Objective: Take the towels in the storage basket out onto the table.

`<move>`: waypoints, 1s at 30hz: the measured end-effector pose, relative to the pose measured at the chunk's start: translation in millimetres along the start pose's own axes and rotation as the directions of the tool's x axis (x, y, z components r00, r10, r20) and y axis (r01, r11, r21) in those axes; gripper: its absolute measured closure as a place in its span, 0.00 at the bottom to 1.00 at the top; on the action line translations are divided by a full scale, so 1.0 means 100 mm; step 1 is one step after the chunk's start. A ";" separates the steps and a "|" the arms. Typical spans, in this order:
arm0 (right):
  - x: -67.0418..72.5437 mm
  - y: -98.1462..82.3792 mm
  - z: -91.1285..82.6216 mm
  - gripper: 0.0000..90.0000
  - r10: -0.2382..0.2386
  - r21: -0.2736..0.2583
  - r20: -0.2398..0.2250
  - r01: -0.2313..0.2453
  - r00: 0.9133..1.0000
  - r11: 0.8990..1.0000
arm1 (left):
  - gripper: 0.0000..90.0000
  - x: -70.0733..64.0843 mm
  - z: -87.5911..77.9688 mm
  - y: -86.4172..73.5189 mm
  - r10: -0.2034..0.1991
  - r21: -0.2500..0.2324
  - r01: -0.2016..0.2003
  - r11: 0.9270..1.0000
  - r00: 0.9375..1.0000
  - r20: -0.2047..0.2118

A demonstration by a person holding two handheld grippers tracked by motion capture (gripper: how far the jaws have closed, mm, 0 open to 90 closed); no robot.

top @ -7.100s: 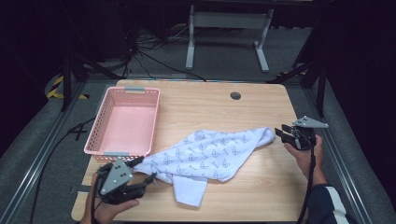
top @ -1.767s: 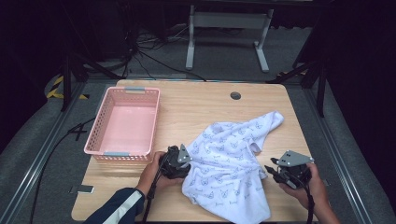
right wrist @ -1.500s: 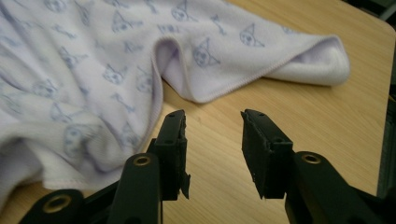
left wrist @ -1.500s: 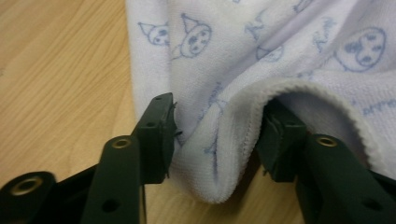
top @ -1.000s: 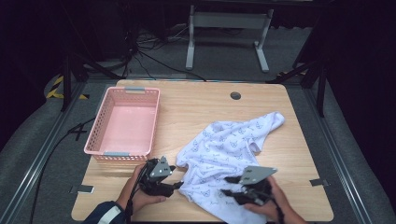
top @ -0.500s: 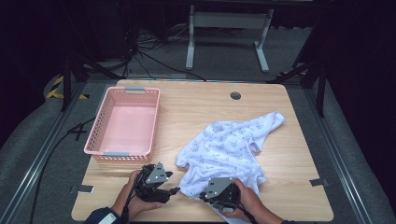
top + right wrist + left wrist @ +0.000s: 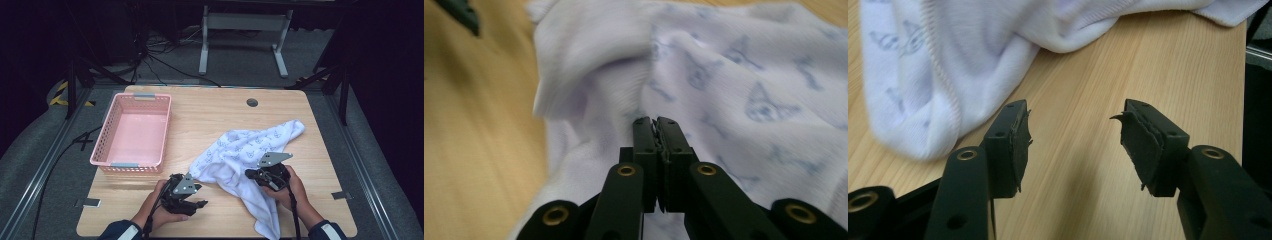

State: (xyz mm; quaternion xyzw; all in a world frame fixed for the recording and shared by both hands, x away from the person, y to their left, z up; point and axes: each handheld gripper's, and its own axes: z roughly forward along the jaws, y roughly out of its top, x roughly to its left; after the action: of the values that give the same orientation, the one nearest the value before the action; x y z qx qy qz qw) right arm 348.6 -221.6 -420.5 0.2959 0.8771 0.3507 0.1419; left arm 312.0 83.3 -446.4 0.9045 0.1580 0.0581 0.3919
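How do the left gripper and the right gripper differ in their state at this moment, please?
The left gripper has its jaws apart over bare table, nothing between them; they have just been closing. The right gripper has its jaws shut, seemingly pinching the white cloth. Both are black, hand-held and beside the cloth.

White cloth (image 7: 245,155) with a faint pale-blue print sprawls crumpled across the right half of the bench (image 7: 210,115), 1 corner stretched toward the far right, another draping down to the near edge; its soft ribbed folds bunch up thick and rounded on the left, a rolled hem lying flat on the wood
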 end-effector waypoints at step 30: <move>-0.16 -0.30 -0.40 0.62 0.016 -0.024 0.048 -0.015 0.999 1.000 | 1.00 0.14 0.26 0.59 0.082 0.036 -0.081 0.996 0.996 -0.020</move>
State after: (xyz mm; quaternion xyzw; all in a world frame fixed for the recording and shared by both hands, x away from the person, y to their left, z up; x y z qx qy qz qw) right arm 330.3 -270.2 -412.5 0.3092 0.8670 0.3549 0.1636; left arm 345.5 32.3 -421.8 0.9163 0.1263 0.0811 0.3713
